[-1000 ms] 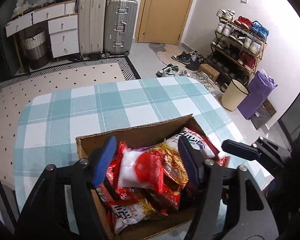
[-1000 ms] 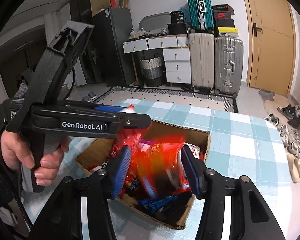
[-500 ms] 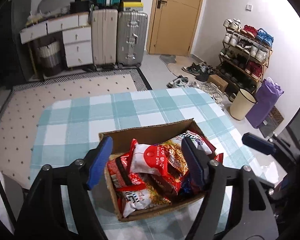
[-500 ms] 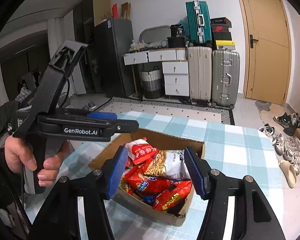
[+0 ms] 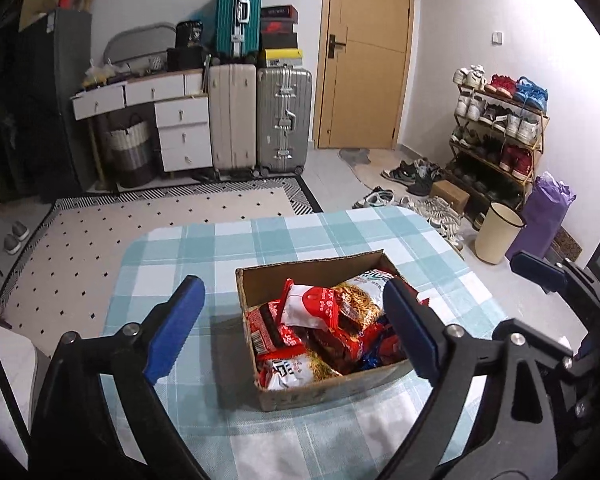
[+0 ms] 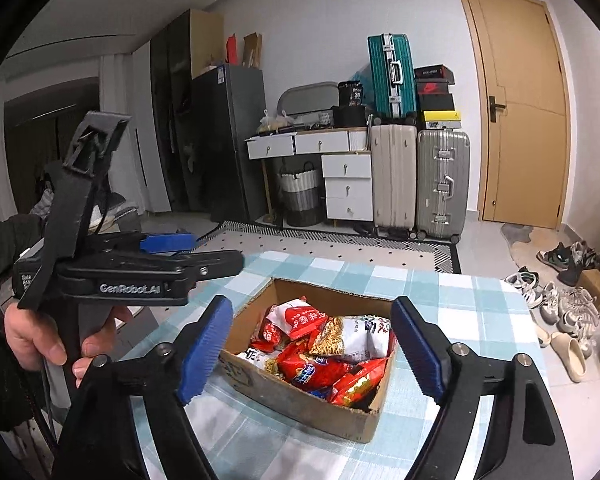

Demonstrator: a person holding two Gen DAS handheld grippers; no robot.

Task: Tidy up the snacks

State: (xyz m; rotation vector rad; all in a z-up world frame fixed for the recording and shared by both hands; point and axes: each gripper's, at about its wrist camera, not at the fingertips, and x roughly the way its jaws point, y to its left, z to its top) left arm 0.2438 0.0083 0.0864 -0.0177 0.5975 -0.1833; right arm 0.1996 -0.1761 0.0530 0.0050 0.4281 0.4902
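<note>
Room: door [image 5: 366, 56] and suitcases [image 5: 260, 116] at 12 o'clock, shoe rack [image 5: 500, 128] at 2. The desk [image 5: 180, 248] carries a checked cloth. On it stands an open box [image 5: 324, 390], at centre in both views, filled with snack packets [image 5: 320, 320]. My left fingers [image 5: 176, 328] are wide and opening, nothing between them, clear above the box. My right fingers [image 6: 208, 344] likewise wide and opening, empty. My left hand [image 6: 52, 340] grips its handle at 9 o'clock in the right view.
</note>
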